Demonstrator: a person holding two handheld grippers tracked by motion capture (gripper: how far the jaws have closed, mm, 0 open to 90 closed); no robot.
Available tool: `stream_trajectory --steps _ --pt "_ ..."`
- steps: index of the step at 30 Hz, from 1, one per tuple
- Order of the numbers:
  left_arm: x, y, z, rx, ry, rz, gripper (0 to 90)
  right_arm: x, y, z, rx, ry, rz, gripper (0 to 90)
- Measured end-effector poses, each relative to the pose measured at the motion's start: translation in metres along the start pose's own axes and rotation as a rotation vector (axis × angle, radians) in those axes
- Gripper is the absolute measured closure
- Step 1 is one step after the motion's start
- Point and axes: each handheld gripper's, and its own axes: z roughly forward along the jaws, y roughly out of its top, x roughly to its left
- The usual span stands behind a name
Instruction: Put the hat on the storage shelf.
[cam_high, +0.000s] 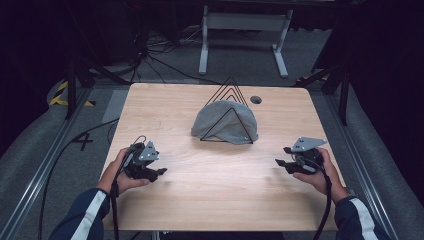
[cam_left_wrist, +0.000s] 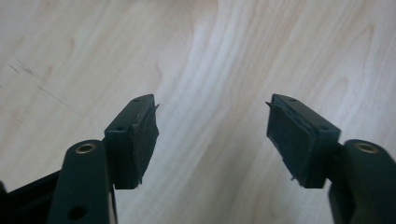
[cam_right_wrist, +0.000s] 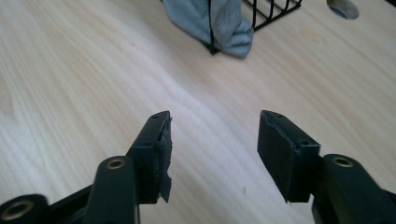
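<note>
Both claws gape, well apart from the grey cloth (cam_high: 225, 122).

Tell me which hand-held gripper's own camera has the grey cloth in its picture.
The right hand-held gripper. Its view catches a corner of the grey cloth and the black wire rack beyond its open jaws; the left hand-held gripper faces bare wood.

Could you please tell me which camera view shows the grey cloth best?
The high view: the whole cloth shows, draped in the black wire rack mid-table. The right gripper view catches its lower corner at the top edge; the left gripper view shows bare wood.
</note>
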Motion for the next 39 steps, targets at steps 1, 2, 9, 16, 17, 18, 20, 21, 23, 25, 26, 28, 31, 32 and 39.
stream_trajectory --steps 1,2,9,16,17,18,20,21,23,25,26,28,31,32,39 --pt "-0.004 -0.005 0.002 -0.002 -0.004 -0.005 30.4 0.002 -0.014 -0.001 -0.003 0.006 0.021 41.5" --pt "-0.009 -0.011 0.003 0.003 -0.012 -0.007 30.4 0.002 -0.014 -0.001 -0.003 0.006 0.021 41.5" --pt "-0.022 -0.049 0.005 -0.074 -0.055 -0.113 26.1 0.006 -0.07 0.005 -0.023 0.046 0.143 32.4" --pt "-0.023 -0.061 0.007 -0.132 -0.058 -0.198 20.4 0.008 -0.082 0.002 -0.064 0.031 0.193 25.0" --pt "-0.022 -0.061 0.007 -0.132 -0.056 -0.199 20.3 0.008 -0.082 0.002 -0.064 0.029 0.193 24.6" --pt "-0.022 -0.061 0.007 -0.13 -0.055 -0.199 19.3 0.008 -0.082 0.002 -0.062 0.027 0.195 23.8" --pt "-0.022 -0.061 0.007 -0.129 -0.056 -0.2 19.0 0.007 -0.082 0.002 -0.06 0.022 0.198 23.5" --pt "-0.021 -0.061 0.007 -0.127 -0.057 -0.194 18.7 0.007 -0.082 0.002 -0.06 0.022 0.203 23.1" --pt "-0.021 -0.061 0.007 -0.126 -0.057 -0.197 18.6 0.007 -0.082 0.002 -0.058 0.018 0.204 22.8" --pt "-0.021 -0.061 0.007 -0.126 -0.058 -0.195 18.4 0.007 -0.082 0.002 -0.058 0.017 0.203 22.7" --pt "-0.021 -0.061 0.008 -0.127 -0.056 -0.195 18.3 0.007 -0.082 0.002 -0.058 0.017 0.203 22.7" --pt "-0.021 -0.061 0.008 -0.128 -0.058 -0.197 17.8 0.007 -0.082 0.002 -0.058 0.017 0.203 22.7" --pt "-0.021 -0.06 0.008 -0.129 -0.057 -0.199 17.3 0.007 -0.082 0.002 -0.058 0.017 0.203 22.0" --pt "-0.021 -0.06 0.008 -0.13 -0.056 -0.198 17.3 0.008 -0.082 0.003 -0.057 0.021 0.205 19.1" --pt "-0.02 -0.06 0.008 -0.121 -0.057 -0.2 16.5 0.008 -0.082 0.003 -0.052 0.022 0.201 18.3"
